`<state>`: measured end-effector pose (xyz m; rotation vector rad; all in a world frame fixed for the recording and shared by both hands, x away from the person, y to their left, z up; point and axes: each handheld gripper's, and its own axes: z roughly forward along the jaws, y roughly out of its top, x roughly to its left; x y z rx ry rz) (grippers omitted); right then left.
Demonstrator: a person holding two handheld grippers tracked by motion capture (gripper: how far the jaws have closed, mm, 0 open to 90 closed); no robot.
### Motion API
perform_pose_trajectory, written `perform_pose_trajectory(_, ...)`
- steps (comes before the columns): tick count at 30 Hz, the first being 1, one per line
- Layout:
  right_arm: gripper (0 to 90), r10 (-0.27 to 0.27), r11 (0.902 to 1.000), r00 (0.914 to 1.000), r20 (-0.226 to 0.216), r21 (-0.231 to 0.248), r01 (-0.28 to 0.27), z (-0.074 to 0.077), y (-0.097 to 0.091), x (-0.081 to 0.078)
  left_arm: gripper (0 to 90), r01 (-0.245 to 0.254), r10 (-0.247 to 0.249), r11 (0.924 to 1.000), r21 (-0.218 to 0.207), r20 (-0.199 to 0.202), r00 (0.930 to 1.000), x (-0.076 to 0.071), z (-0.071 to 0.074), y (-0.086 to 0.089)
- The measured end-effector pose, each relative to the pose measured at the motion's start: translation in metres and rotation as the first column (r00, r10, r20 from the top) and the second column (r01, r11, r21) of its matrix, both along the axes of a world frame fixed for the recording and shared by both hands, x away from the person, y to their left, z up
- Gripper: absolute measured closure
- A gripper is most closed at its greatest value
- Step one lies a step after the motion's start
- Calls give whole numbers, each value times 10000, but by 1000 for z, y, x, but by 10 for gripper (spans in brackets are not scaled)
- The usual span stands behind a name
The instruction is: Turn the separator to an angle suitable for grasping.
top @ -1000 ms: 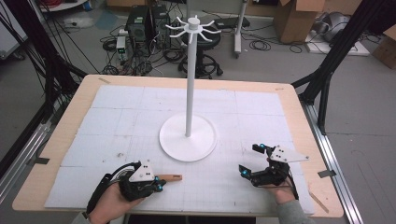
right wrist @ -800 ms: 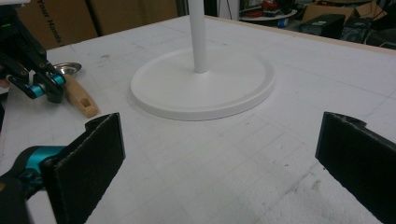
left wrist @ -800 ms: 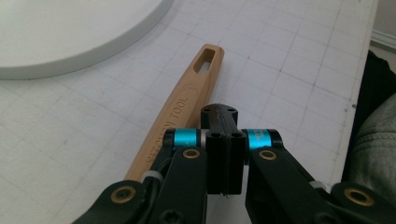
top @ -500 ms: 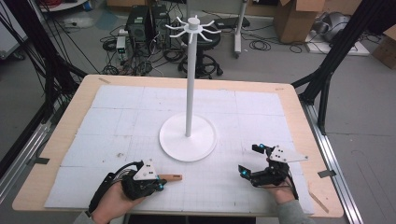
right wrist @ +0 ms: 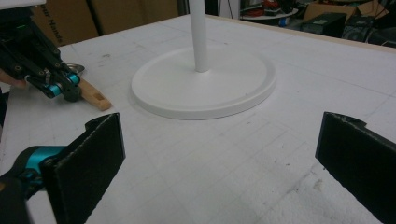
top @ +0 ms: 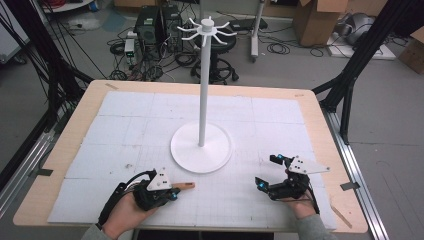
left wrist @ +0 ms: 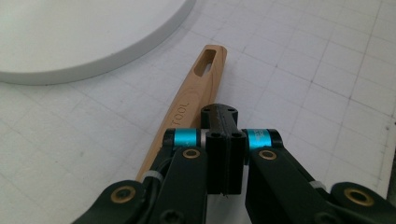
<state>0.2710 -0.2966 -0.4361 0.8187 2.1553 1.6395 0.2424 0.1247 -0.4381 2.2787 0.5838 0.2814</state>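
A lab: computers [top: 159,22], cables [top: 125,60], cardboard boxes [top: 315,20].

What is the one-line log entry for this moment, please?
left gripper: shut beside handle | right gripper: open | stand: upright

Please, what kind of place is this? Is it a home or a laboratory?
Most likely a laboratory or workshop for recording. The table stands inside a black metal frame, cables and computer boxes lie on the grey floor behind, and cardboard boxes are stacked nearby. Nothing looks domestic.
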Motion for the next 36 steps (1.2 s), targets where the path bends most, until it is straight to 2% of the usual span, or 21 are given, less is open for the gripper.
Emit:
perform_pose_trajectory(9,5,18,10000,10000,-23,14,-18,0,0,0,899,-96,96,9999,-55,18,10000,1,0,1)
perform_pose_trajectory(11,5,24,10000,10000,-29,11,-24,0,0,0,898,-14,16,9996,-288,50,10000,1,1,2)
perform_pose_trajectory(14,5,4,10000,10000,-17,52,-4,0,0,0,898,91,-82,9960,-891,108,9999,-2,8,7)
perform_pose_trajectory(17,5,-9,10000,10000,-22,59,9,0,-1,0,898,111,-79,9931,-1164,277,9996,-3,15,14)
perform_pose_trajectory(20,5,5,10000,10000,-9,35,-5,0,-1,0,897,33,12,9879,-1553,284,9996,-1,19,25)
perform_pose_trajectory(26,4,5,10000,10000,-97,74,-4,0,-1,0,884,-33,127,9718,-2360,384,9992,1,23,43)
perform_pose_trajectory(28,5,22,10000,9999,-111,29,-21,-1,-1,1,839,62,48,9700,-2432,446,9990,1,25,47)
perform_pose_trajectory(31,5,-10,10000,9999,-105,38,10,0,-1,0,770,264,-90,9627,-2692,655,9978,0,27,52)
perform_pose_trajectory(34,5,-25,10000,10000,-72,42,25,0,-1,0,676,507,-288,9497,-3091,748,9968,2,31,54)
perform_pose_trajectory(36,5,-55,10000,10000,-67,54,56,0,-1,0,624,766,-469,9415,-3283,975,9941,5,36,54)
